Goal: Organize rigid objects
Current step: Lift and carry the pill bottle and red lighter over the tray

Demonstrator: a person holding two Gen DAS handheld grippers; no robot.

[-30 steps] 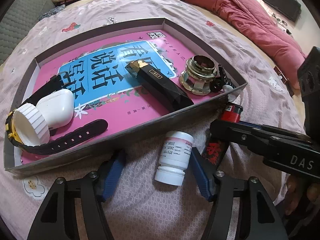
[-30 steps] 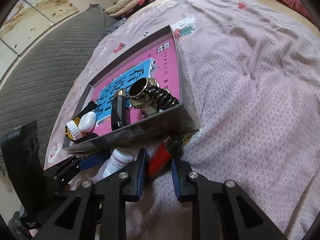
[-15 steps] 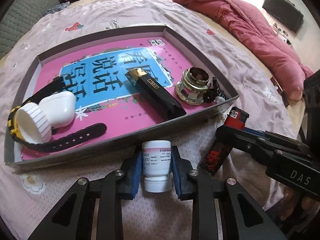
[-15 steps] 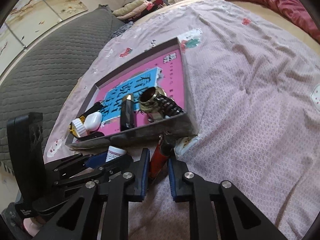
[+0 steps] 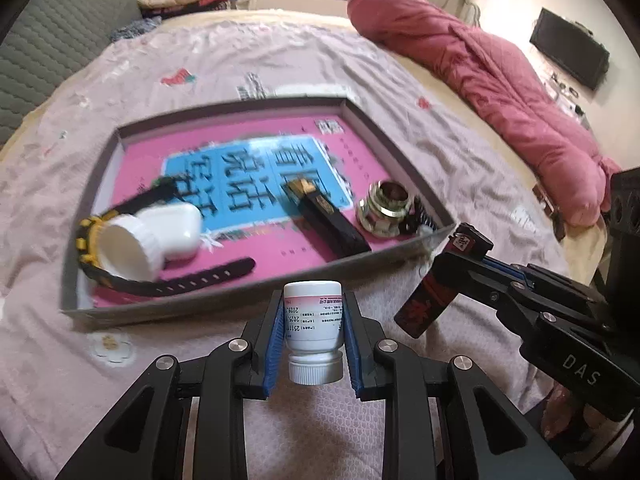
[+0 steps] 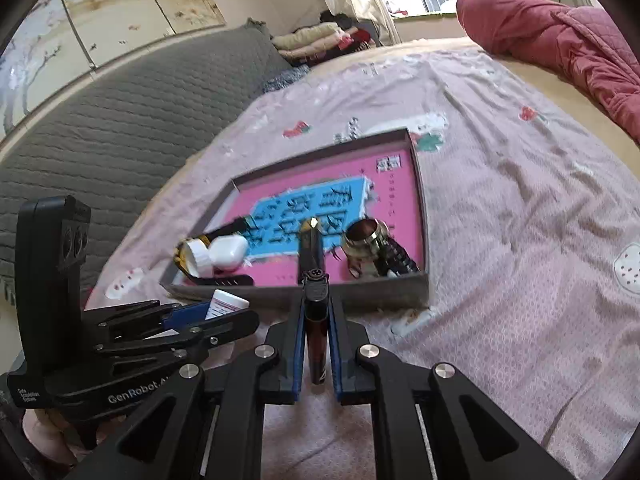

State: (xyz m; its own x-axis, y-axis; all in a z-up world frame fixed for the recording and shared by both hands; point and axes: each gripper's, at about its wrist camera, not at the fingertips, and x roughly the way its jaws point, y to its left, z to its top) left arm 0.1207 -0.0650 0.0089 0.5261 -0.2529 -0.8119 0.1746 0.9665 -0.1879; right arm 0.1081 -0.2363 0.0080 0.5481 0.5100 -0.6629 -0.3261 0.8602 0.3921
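Note:
My left gripper (image 5: 313, 308) is shut on a white pill bottle (image 5: 313, 330) and holds it lifted just in front of the tray's near wall. My right gripper (image 6: 316, 312) is shut on a red-and-black lighter (image 6: 316, 336), also lifted near the tray's front edge; the lighter shows in the left wrist view (image 5: 436, 292). The shallow grey tray (image 5: 224, 304) with a pink and blue floor holds a black-and-yellow watch (image 5: 168, 280), a white earbud case (image 5: 180, 226), a black-and-gold bar (image 5: 328, 220) and a metal fitting (image 5: 386, 208).
The tray lies on a pink patterned bedsheet (image 5: 120, 380). A red quilt (image 5: 500, 80) lies along the far right. A grey padded headboard (image 6: 100, 120) and folded clothes (image 6: 316, 38) stand at the far left. A black monitor (image 5: 570, 52) hangs on the wall.
My left gripper closed on the pill bottle and lifted it off the sheet. My right gripper lifted the lighter off the sheet. Both views rose and drew back from the tray.

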